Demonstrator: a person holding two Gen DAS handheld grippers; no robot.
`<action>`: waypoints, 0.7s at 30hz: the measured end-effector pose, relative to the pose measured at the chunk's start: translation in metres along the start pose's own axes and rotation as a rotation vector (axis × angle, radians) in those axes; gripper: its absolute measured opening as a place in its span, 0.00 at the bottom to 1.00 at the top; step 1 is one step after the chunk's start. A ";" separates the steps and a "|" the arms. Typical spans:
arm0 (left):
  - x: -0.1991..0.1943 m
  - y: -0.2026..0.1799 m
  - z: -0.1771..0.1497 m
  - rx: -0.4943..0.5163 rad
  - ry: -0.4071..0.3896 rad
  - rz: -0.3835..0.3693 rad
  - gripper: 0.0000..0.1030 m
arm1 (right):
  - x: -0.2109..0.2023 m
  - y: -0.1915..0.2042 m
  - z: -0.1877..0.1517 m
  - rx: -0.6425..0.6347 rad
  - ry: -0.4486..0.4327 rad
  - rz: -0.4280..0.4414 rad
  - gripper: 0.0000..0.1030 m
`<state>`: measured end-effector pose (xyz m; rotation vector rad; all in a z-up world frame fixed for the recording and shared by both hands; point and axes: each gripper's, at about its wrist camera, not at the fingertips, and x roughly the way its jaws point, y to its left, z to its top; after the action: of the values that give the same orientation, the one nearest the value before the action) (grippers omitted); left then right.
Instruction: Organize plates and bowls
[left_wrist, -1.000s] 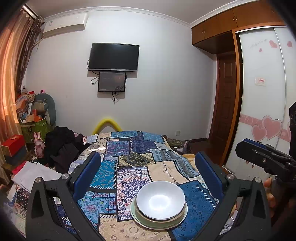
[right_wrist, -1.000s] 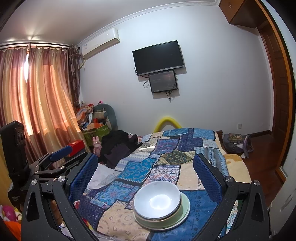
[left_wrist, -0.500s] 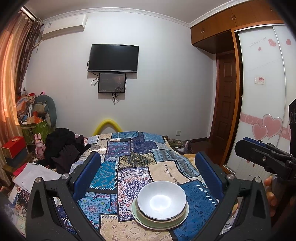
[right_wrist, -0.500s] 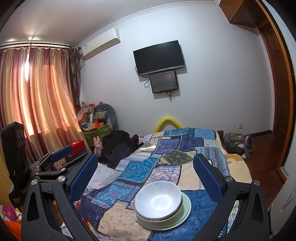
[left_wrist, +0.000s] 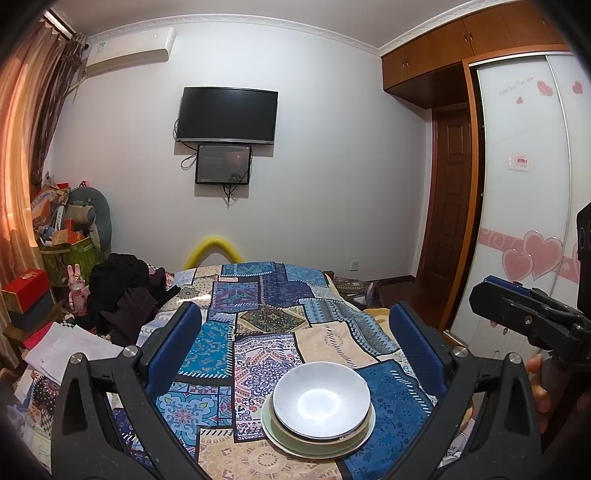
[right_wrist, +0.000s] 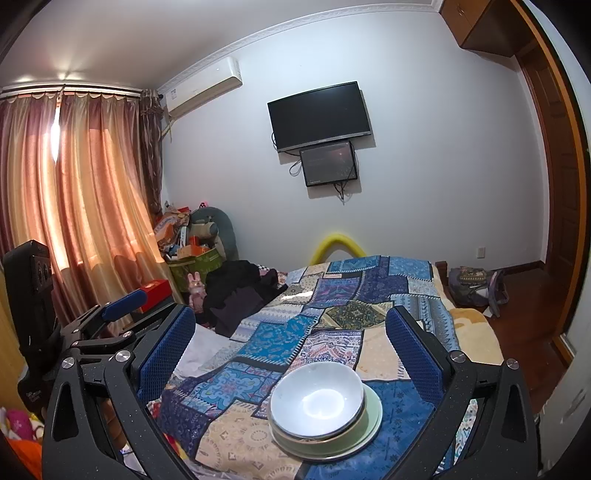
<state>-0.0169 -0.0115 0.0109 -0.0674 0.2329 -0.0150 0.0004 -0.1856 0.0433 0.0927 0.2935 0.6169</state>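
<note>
Jaws gape wide and empty on both: left gripper (left_wrist: 295, 339), then right gripper (right_wrist: 291, 336). Between them, lower centre of frame, white ceramic bowl (left_wrist: 321, 400) sits nested on pale green plates (left_wrist: 275, 430) atop patchwork quilt (left_wrist: 258, 317); stacking looks done
</note>
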 end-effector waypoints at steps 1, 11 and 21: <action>0.000 0.001 0.000 -0.001 0.000 -0.001 1.00 | 0.000 0.000 0.000 0.000 0.000 0.000 1.00; 0.003 -0.001 0.001 -0.006 0.015 -0.027 1.00 | 0.000 0.000 0.000 0.000 0.001 -0.003 1.00; 0.005 0.000 0.000 -0.012 0.024 -0.025 1.00 | 0.003 -0.001 -0.003 0.000 0.011 -0.002 1.00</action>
<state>-0.0117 -0.0114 0.0095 -0.0826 0.2564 -0.0396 0.0021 -0.1851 0.0396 0.0891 0.3044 0.6153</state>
